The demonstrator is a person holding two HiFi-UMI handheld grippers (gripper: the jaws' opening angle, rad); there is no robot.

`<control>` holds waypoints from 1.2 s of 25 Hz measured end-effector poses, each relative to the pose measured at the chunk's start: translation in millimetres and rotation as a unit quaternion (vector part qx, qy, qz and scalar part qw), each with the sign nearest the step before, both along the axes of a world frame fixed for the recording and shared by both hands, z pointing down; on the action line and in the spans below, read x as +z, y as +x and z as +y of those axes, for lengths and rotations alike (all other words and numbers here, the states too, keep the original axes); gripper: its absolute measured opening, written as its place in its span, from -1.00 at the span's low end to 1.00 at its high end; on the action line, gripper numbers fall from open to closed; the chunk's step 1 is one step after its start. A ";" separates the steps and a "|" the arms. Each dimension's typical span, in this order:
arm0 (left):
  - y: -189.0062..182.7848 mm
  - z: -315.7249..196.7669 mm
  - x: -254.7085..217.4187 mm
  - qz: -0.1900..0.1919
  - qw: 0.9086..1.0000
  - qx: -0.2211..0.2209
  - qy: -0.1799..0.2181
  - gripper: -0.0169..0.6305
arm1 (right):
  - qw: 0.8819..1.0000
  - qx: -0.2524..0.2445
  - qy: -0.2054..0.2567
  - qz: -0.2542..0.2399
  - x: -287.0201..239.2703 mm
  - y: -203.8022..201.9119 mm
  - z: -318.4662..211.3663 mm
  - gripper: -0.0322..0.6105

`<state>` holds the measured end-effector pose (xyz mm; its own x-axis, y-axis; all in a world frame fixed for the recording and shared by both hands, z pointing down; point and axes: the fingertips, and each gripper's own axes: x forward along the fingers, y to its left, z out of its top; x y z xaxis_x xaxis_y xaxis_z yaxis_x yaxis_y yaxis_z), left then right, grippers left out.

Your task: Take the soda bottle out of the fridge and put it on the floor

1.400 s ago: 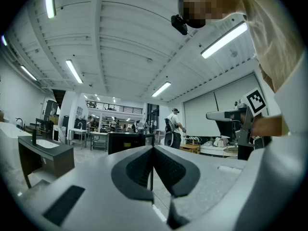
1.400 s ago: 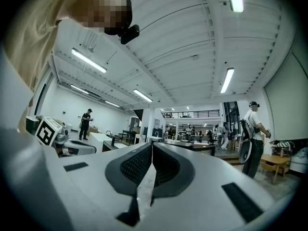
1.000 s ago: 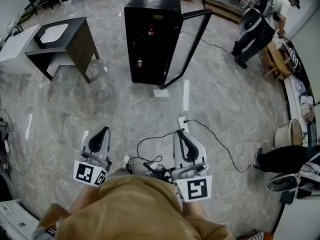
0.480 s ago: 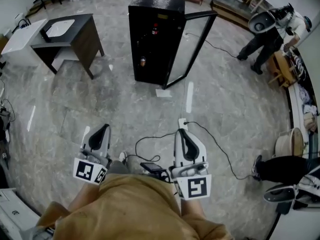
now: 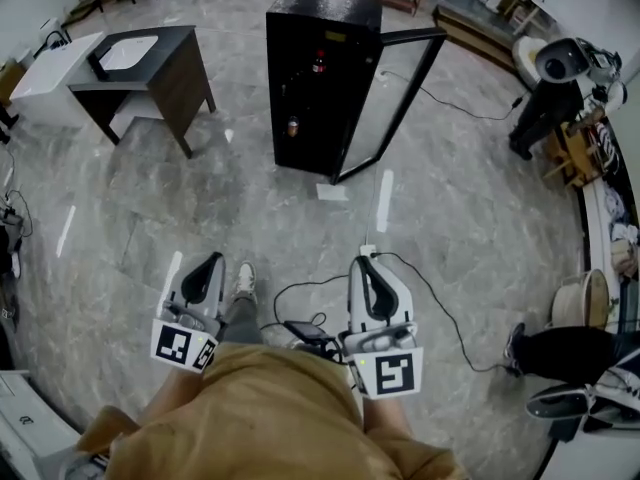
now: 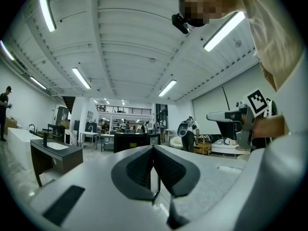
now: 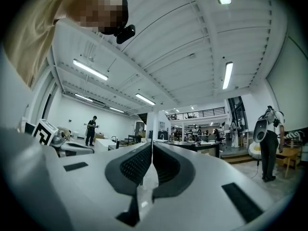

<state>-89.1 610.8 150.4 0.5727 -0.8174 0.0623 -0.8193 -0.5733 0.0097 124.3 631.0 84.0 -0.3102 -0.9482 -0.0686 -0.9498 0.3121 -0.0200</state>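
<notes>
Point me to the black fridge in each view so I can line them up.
Head view: fridge at top centre.
Left gripper view: fridge small and far, near the middle, its lower part hidden.
Right gripper view: fridge small and far, just right of centre, its lower part hidden.
Shared landmark: the standing person, right of the fridge in all three.

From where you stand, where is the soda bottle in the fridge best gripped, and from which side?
Probably mid-body. The soda bottle stands upright, high inside the fridge, whose open front faces you. The door hangs open at the right, so come in level, straight from the front.
</notes>
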 end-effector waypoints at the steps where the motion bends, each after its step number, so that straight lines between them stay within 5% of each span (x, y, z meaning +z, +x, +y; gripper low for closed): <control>1: 2.3 -4.0 4.3 0.000 1.000 0.004 -0.003 -0.94 | 1.000 0.003 -0.004 0.003 1.8 1.1 -3.1 -0.89; 10: 20.9 -116.2 28.9 0.018 0.997 0.071 -0.015 -0.94 | 0.998 0.046 -0.013 0.028 16.1 1.8 -89.7 -0.89; 25: -52.2 -325.8 40.8 0.009 0.997 0.067 -0.024 -0.94 | 0.997 0.049 -0.052 0.038 22.4 -68.7 -284.7 -0.89; 30: -49.1 -362.3 49.5 0.020 0.993 0.112 -0.033 -0.94 | 0.995 0.071 -0.048 0.052 16.5 -74.3 -314.3 -0.89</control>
